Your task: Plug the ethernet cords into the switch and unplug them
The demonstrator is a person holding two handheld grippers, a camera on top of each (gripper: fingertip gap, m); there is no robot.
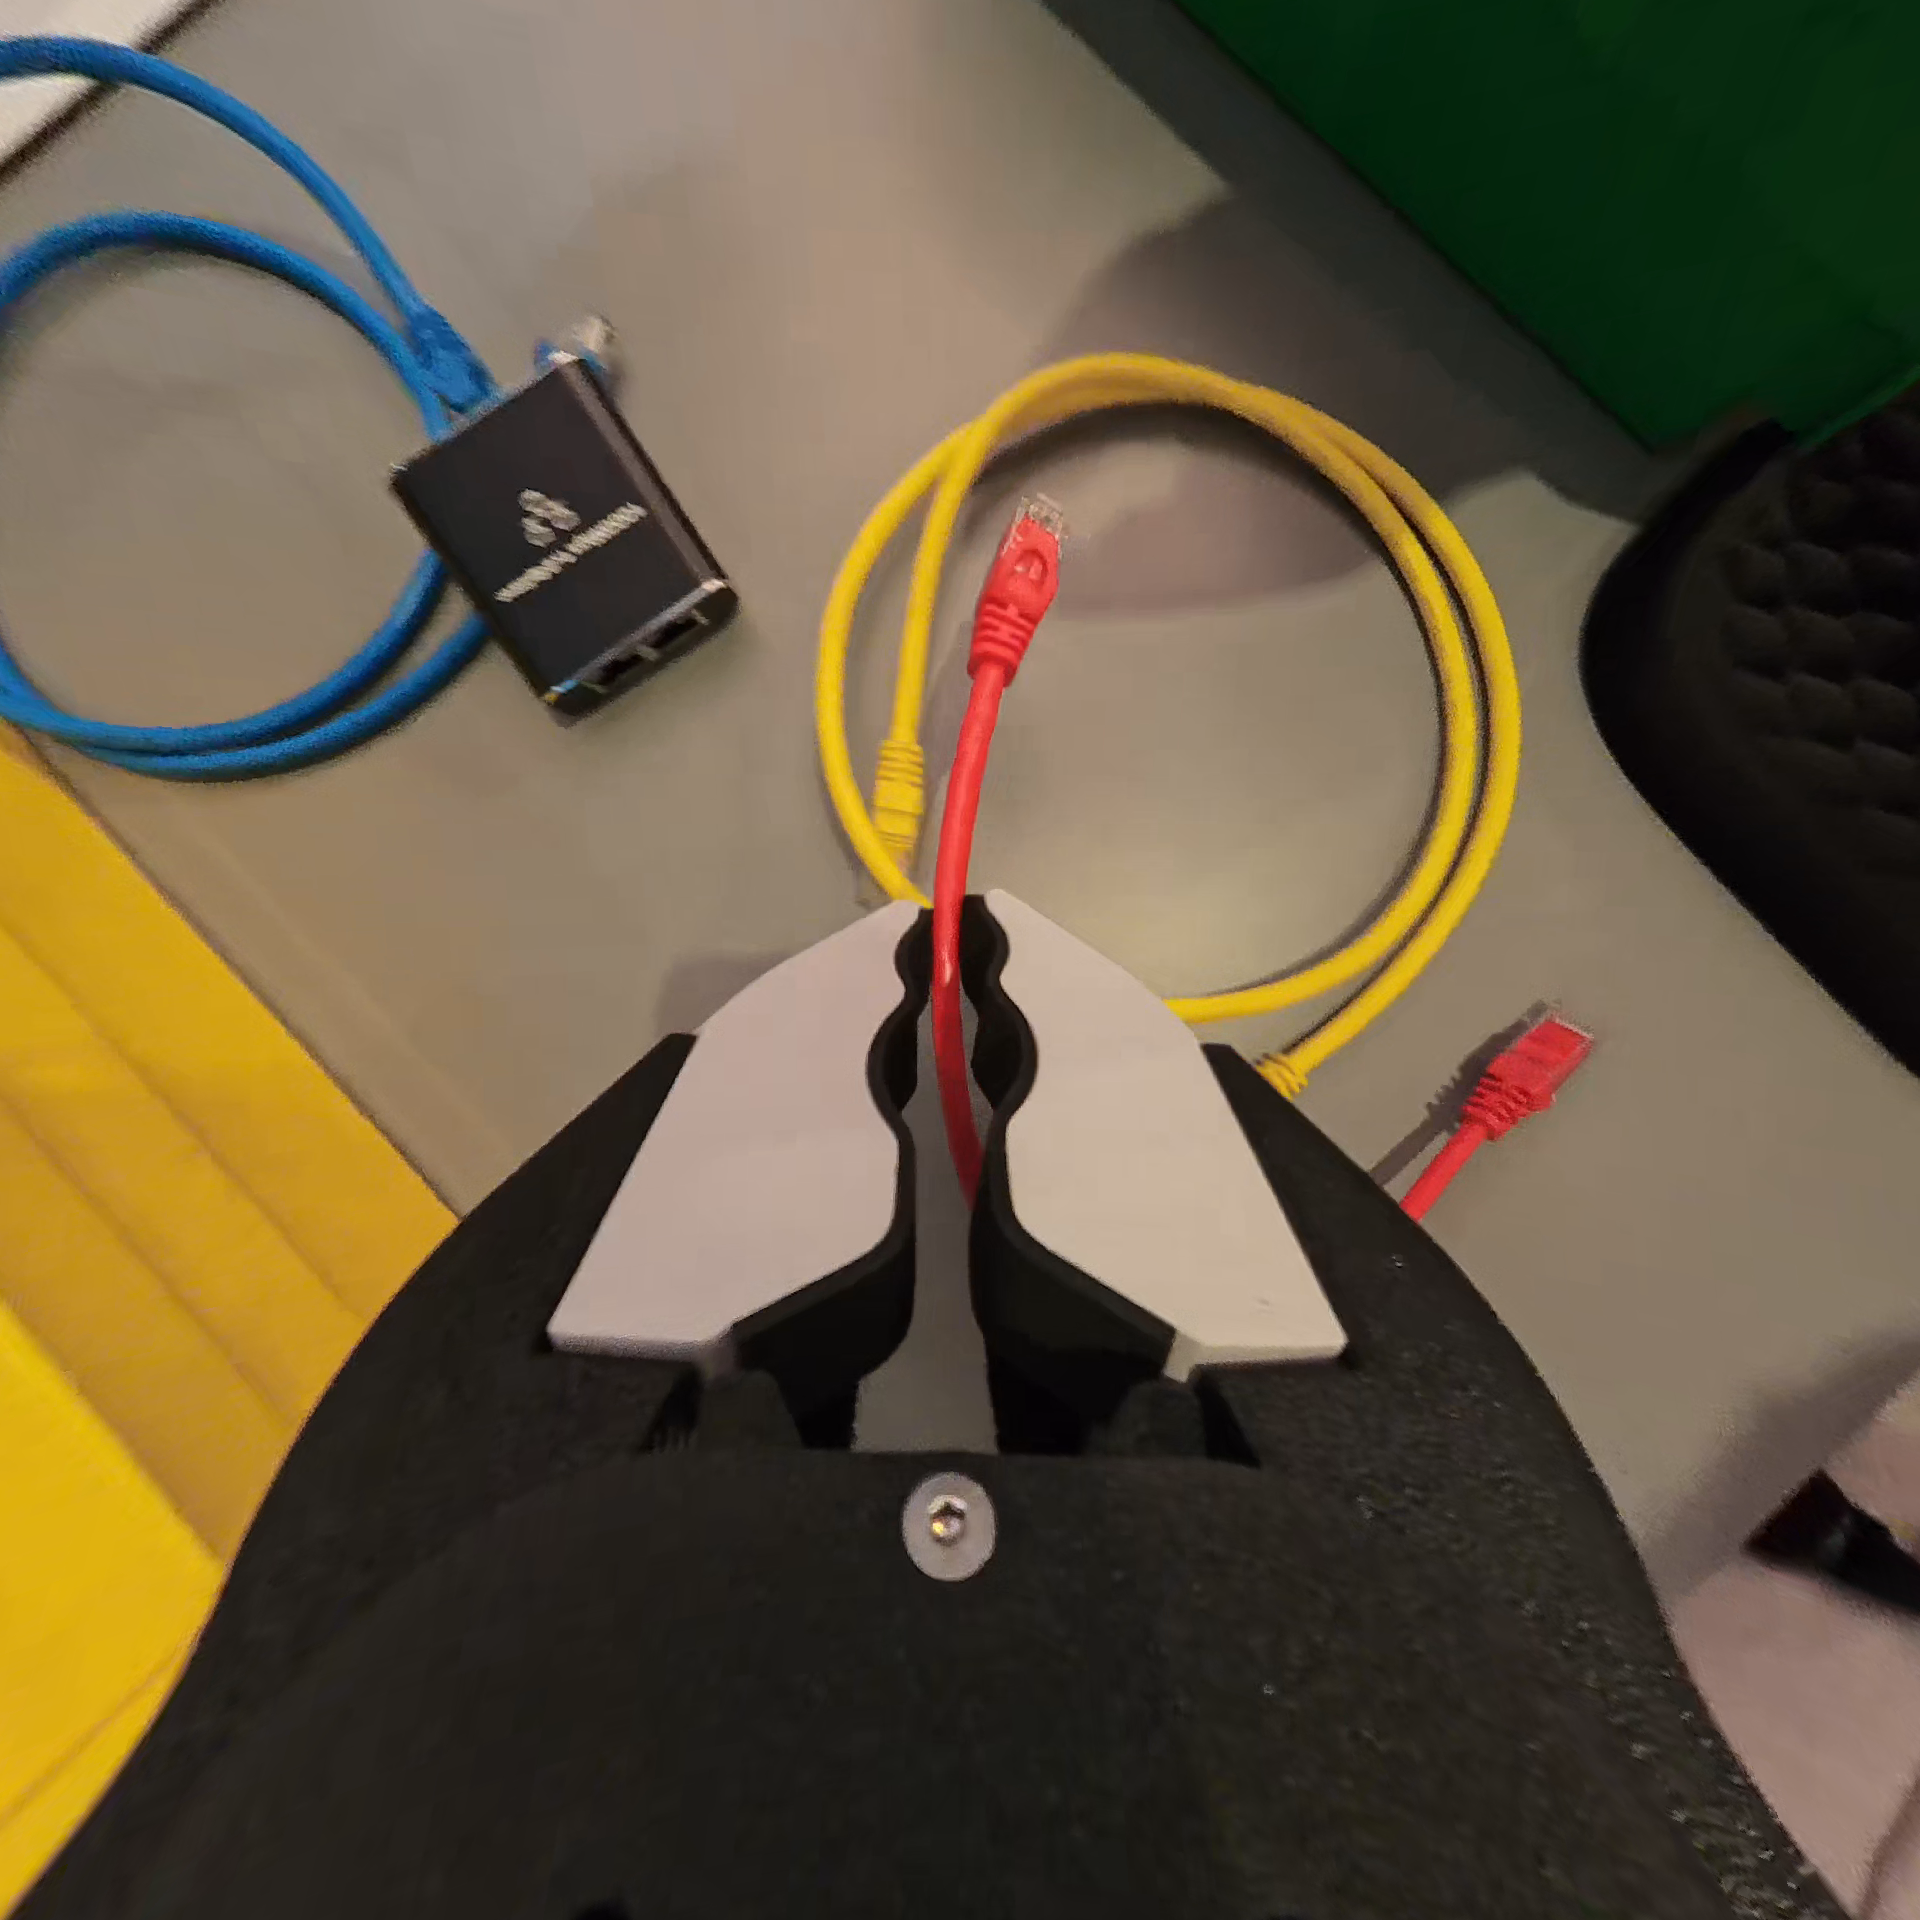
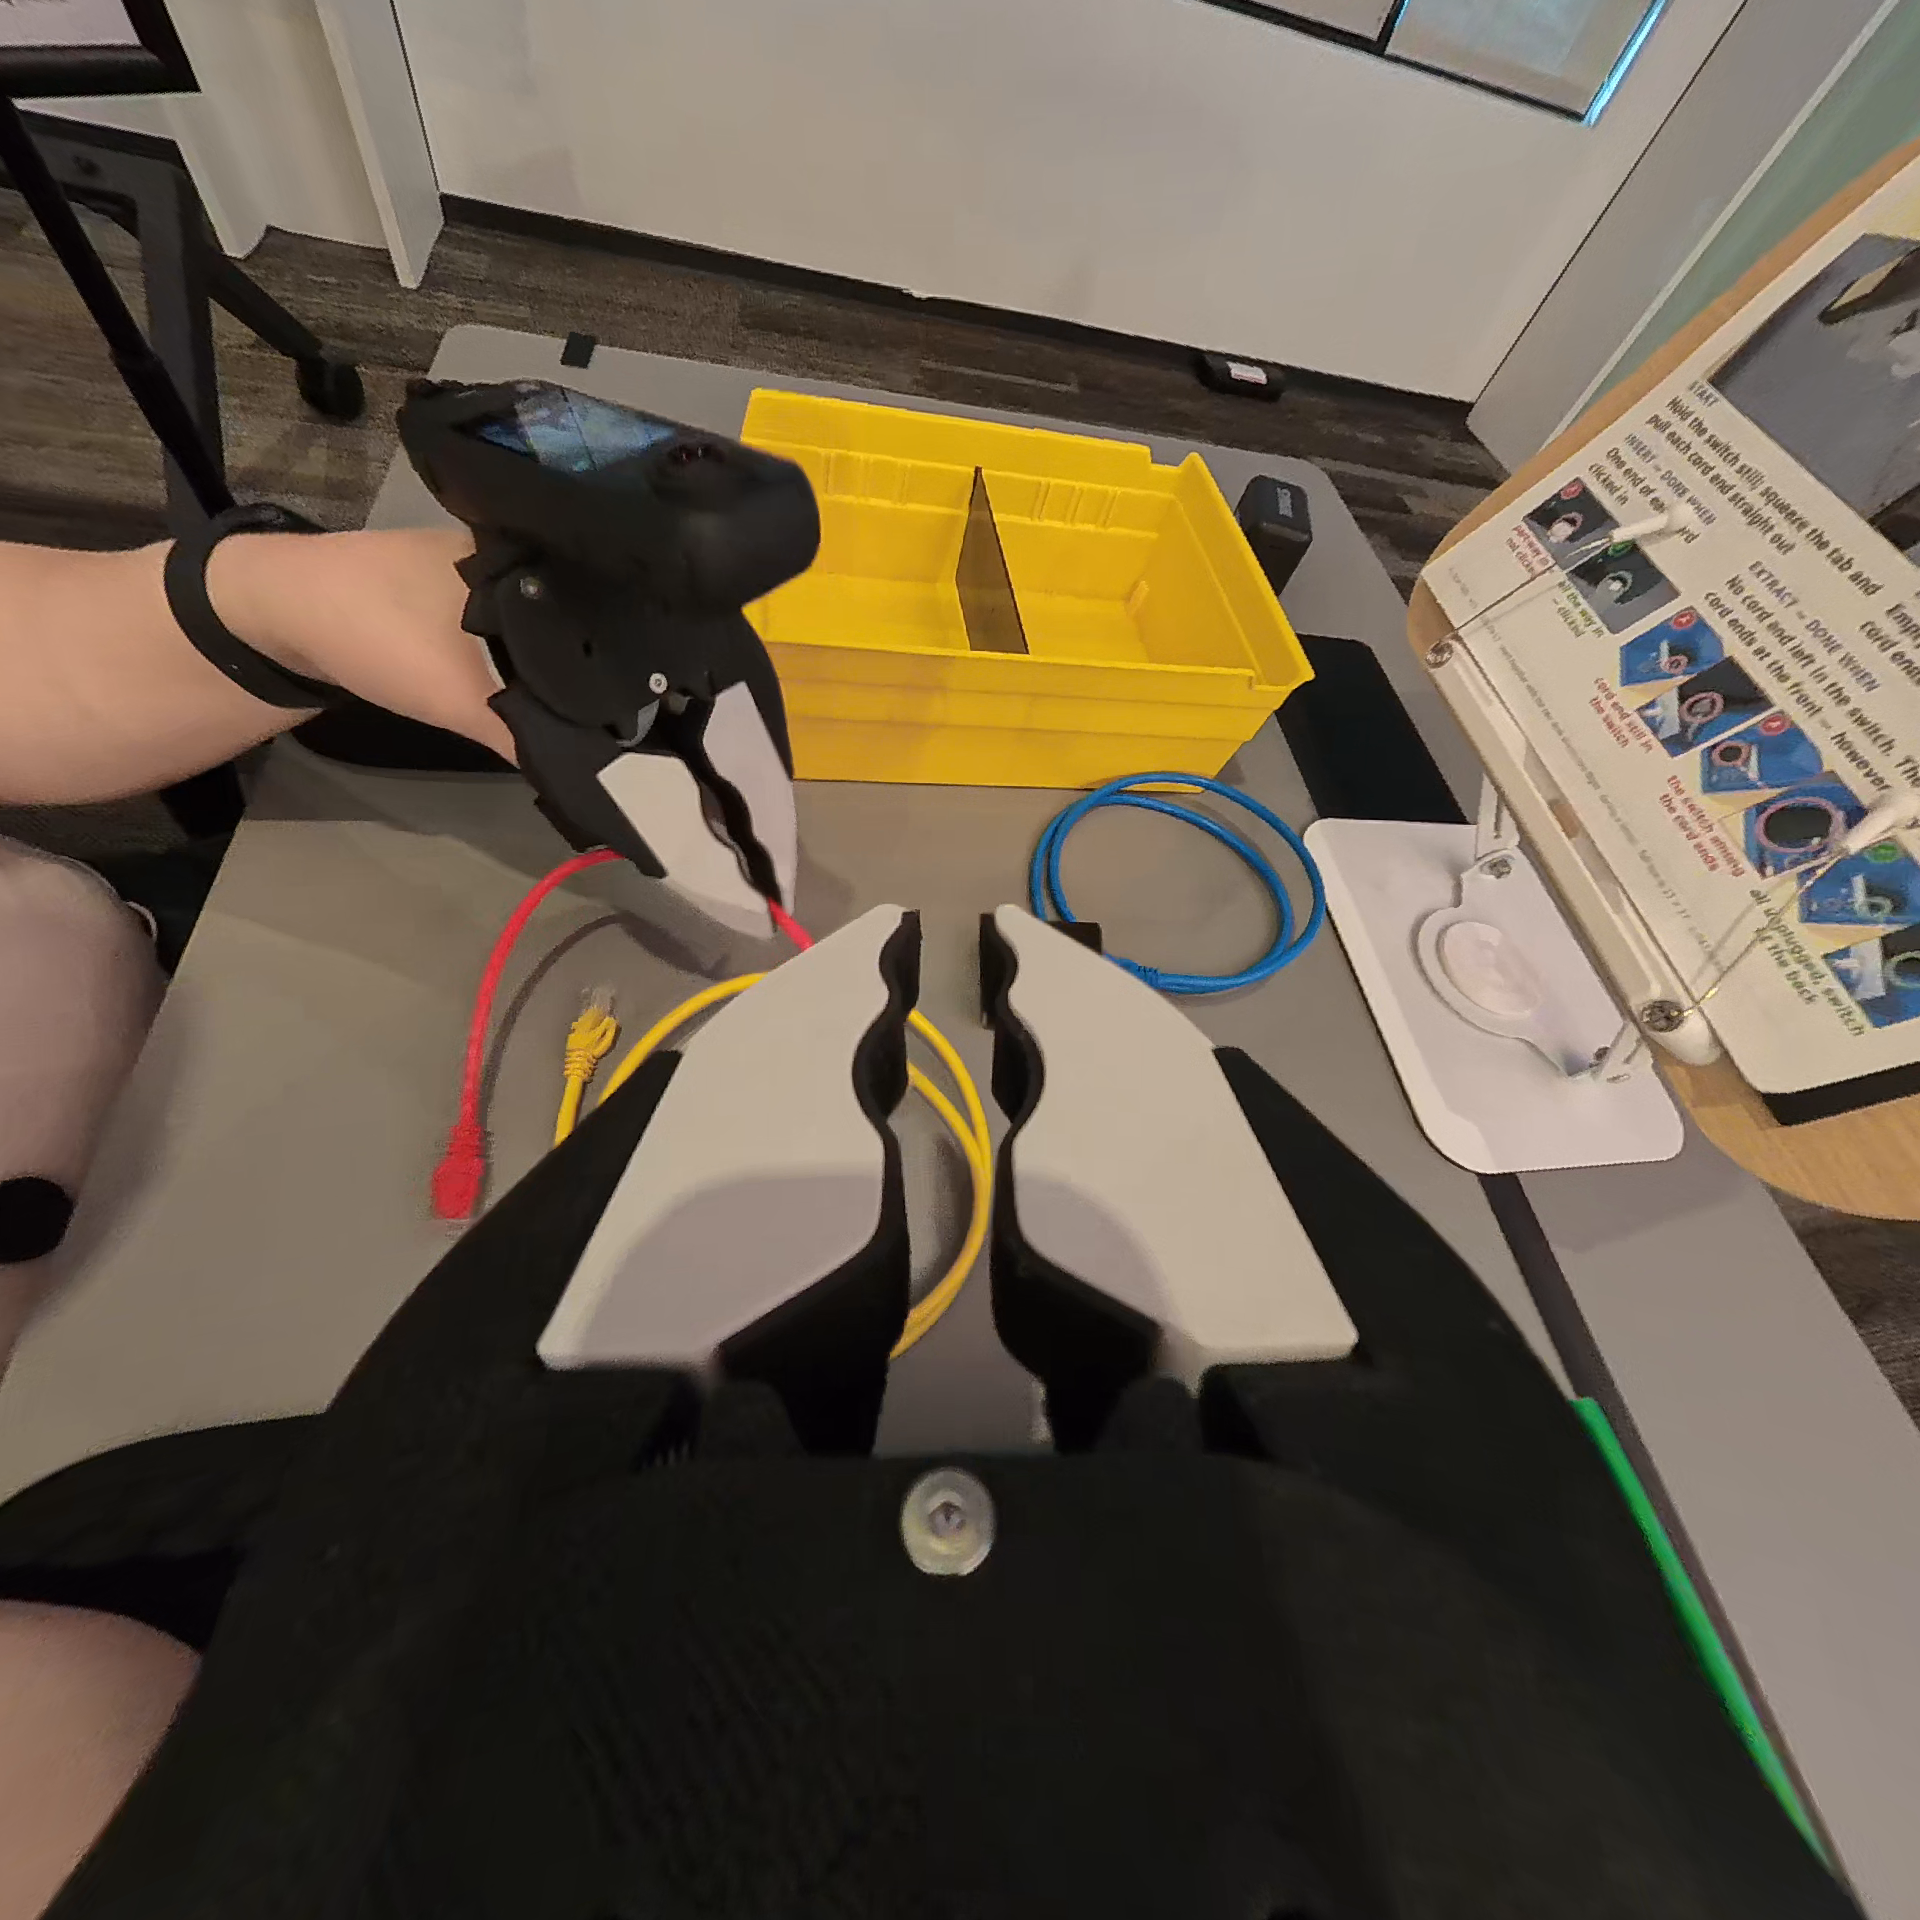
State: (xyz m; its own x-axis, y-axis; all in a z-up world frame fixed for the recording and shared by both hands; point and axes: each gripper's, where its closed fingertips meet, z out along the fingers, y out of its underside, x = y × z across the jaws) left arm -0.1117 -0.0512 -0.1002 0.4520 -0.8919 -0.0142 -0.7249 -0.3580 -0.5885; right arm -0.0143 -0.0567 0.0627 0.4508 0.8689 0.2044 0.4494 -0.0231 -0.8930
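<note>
In the left wrist view my left gripper (image 1: 951,914) is shut on a red ethernet cord (image 1: 961,831), held above the grey table. Its near plug (image 1: 1023,582) sticks out ahead of the fingertips. The cord's other plug (image 1: 1527,1081) lies on the table to the right. The black switch (image 1: 566,551) lies ahead to the left with a blue cord (image 1: 208,738) at its far end and two bare ports facing me. My right gripper (image 2: 951,935) is open and empty above a yellow cord (image 2: 966,1122). The right wrist view also shows the left gripper (image 2: 764,883) shut on the red cord (image 2: 478,1029).
A yellow divided bin (image 2: 1018,707) stands at the back of the table (image 2: 312,1195). A coiled blue cord (image 2: 1174,883) lies right of centre. A white stand base (image 2: 1496,997) and an instruction board (image 2: 1714,727) are on the right. A person's hand (image 2: 343,634) holds the left gripper. One gripper's finger ends stand about 20 cm off the other's. The black switch (image 1: 566,551) is about 12 cm from my left fingertips and 25 cm from my right.
</note>
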